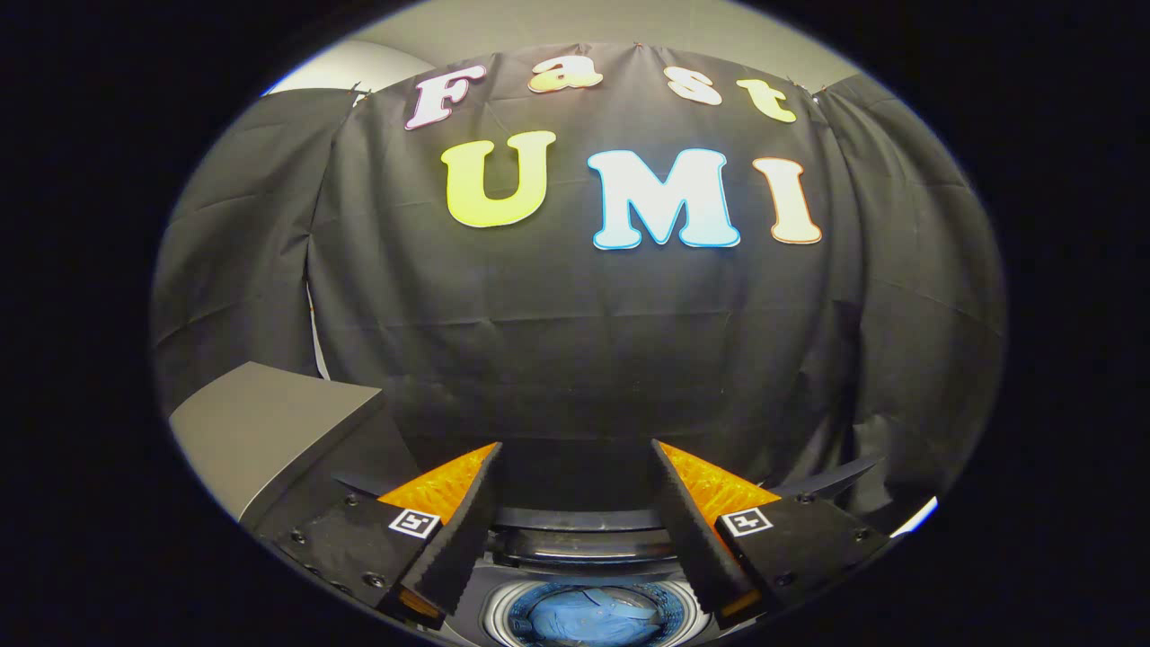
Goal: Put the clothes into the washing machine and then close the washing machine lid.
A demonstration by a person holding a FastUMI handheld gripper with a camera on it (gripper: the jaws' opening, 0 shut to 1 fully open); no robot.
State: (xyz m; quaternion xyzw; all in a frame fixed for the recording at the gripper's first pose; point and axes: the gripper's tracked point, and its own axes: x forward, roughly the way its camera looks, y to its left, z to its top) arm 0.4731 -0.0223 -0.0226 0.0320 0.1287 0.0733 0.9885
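My gripper [575, 454] is open, its two orange-and-black fingers [449, 503] spread wide with nothing between them. It hangs above the washing machine [584, 530], pointing at the black cloth wall. Down between the fingers, the round drum opening [588, 615] shows, with blue clothes [584, 618] lying inside it. The dark raised lid [584, 519] stands at the back of the opening, just beyond the fingers.
A grey box-like unit [269, 431] stands to the left of the machine, close beside the left finger. The black cloth wall [629, 341] closes the space behind the machine.
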